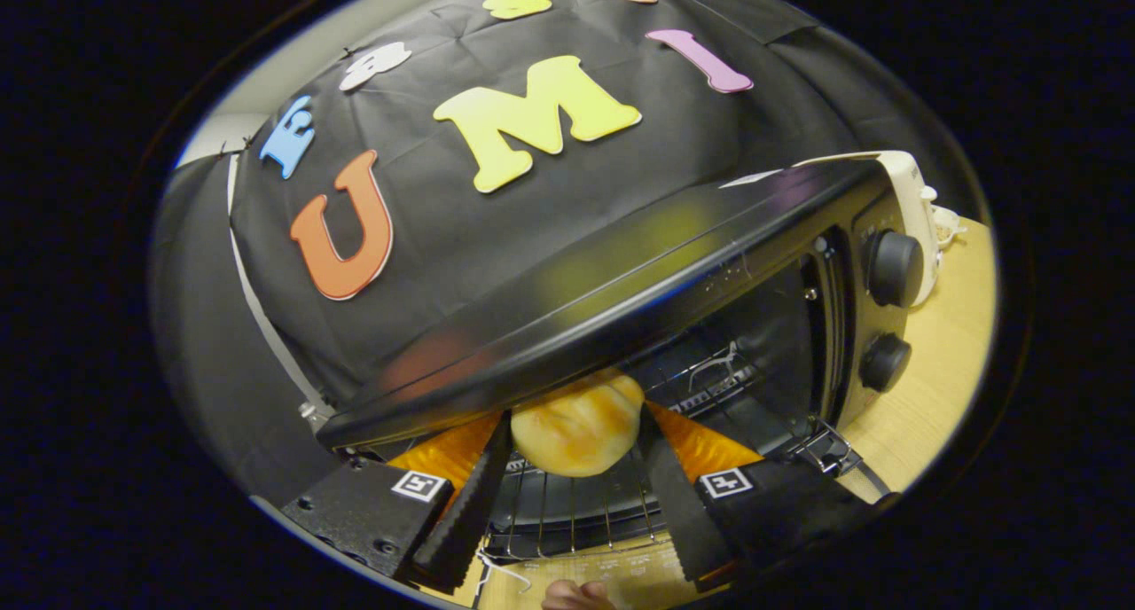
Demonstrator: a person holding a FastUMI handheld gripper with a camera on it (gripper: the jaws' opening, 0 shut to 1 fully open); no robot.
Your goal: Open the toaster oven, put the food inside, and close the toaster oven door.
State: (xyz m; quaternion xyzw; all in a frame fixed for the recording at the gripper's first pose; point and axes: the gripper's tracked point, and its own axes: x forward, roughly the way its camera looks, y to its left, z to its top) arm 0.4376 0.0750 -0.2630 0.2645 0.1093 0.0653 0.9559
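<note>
We see the tongs (575,437) pinching a bread roll (578,433) at the mouth of the open toaster oven (621,282).

Both fingers (470,495) press the roll's sides, holding it just above the wire rack (567,512) inside the oven; the roll's top is hidden behind the oven's upper front edge. The oven's depths are dark and hard to read. Two knobs (891,269) sit beside the opening, a white appliance (913,193) behind is partly hidden, and a fingertip (576,595) below is cut off over the wooden counter (940,371).
</note>
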